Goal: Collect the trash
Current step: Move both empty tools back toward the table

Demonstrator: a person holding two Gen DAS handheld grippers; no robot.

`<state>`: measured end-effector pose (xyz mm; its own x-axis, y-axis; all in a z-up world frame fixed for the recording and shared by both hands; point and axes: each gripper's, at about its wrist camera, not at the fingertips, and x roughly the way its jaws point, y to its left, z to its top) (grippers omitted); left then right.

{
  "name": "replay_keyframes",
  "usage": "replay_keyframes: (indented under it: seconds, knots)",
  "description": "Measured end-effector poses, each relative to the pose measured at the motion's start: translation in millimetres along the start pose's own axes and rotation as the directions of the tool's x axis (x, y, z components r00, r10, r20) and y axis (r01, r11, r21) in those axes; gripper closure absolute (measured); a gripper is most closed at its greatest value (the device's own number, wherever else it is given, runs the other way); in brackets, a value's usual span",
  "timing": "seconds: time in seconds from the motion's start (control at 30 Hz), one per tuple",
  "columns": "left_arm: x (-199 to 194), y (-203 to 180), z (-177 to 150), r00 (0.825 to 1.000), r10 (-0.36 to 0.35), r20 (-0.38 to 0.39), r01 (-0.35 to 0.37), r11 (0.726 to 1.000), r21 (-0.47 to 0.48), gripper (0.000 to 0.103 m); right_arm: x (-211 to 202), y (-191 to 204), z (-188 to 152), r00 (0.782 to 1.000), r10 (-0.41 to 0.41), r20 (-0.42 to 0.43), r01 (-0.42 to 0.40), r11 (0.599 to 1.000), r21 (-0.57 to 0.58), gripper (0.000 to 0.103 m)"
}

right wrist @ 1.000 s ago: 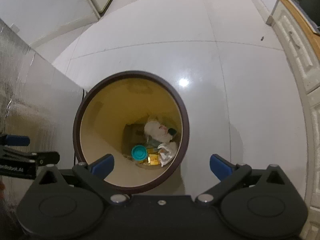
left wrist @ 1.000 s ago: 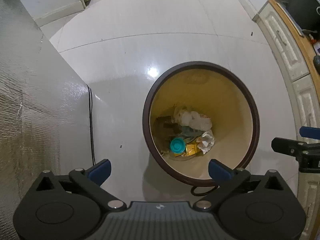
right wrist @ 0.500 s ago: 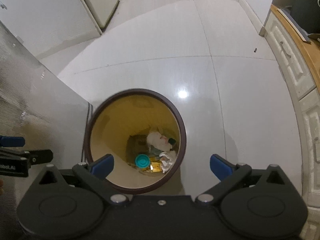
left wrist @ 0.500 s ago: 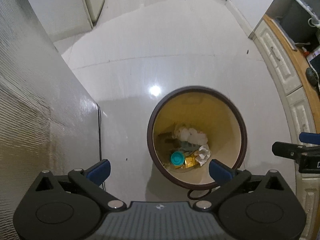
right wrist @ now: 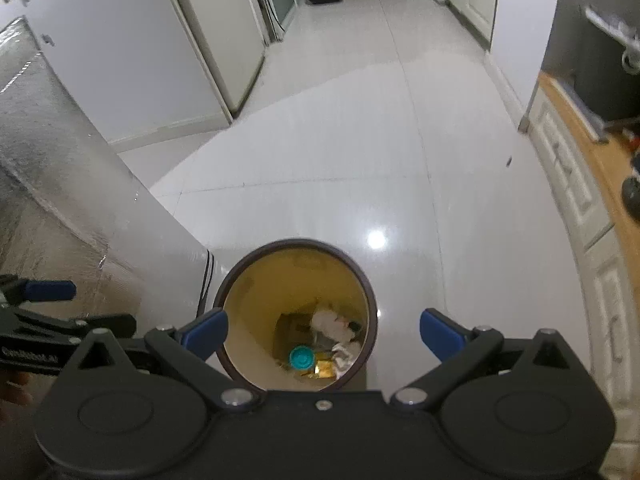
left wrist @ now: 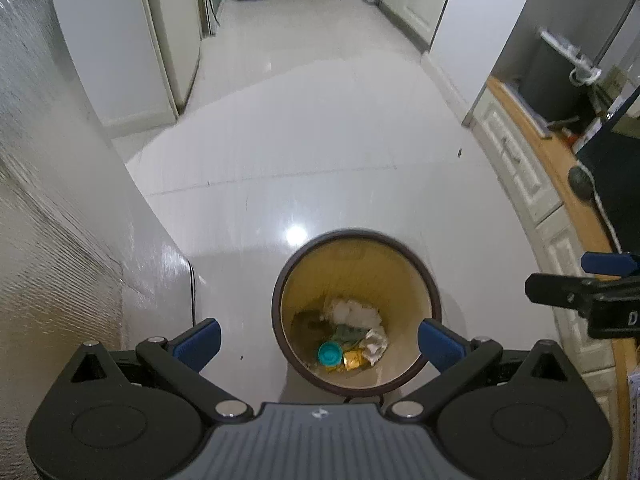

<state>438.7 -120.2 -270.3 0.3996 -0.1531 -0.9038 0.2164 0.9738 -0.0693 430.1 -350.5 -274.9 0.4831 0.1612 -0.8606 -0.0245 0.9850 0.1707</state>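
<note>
Fingers of both the left gripper (left wrist: 319, 338) and right gripper (right wrist: 323, 331) gaped wide, empty, above one round brown-rimmed yellow bin (left wrist: 404, 276) holding one teal cap (left wrist: 330, 354), crumpled white paper (left wrist: 354, 312) and gold foil (left wrist: 354, 359).
</note>
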Motion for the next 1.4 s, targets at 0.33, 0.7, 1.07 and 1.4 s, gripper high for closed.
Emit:
replay_keyframes:
  seconds: [0.33,0.7,1.07,1.4]
  knots:
    - [-71,-5,9,0.986,0.033,0.161,-0.03,0.999,-0.02,0.0,-67,12,9,0.983,0.013,0.182,-0.003,0.998,-0.06,0.0]
    - [-185,3,28,0.93,0.056,0.364,-0.042,0.998,-0.047,0.0,-143,46,39,0.922,0.088,0.377,-0.041,0.99,-0.132,0.0]
    - [-285,26,37,0.856,0.114,0.504,-0.084,0.993,-0.082,0.0,-211,99,64,0.854,0.174,0.49,-0.073,0.973,-0.218,0.0]
    - [-356,83,22,0.773,0.209,0.598,-0.154,0.978,-0.143,0.0,-245,174,81,0.788,0.299,0.538,-0.144,0.939,-0.311,0.0]
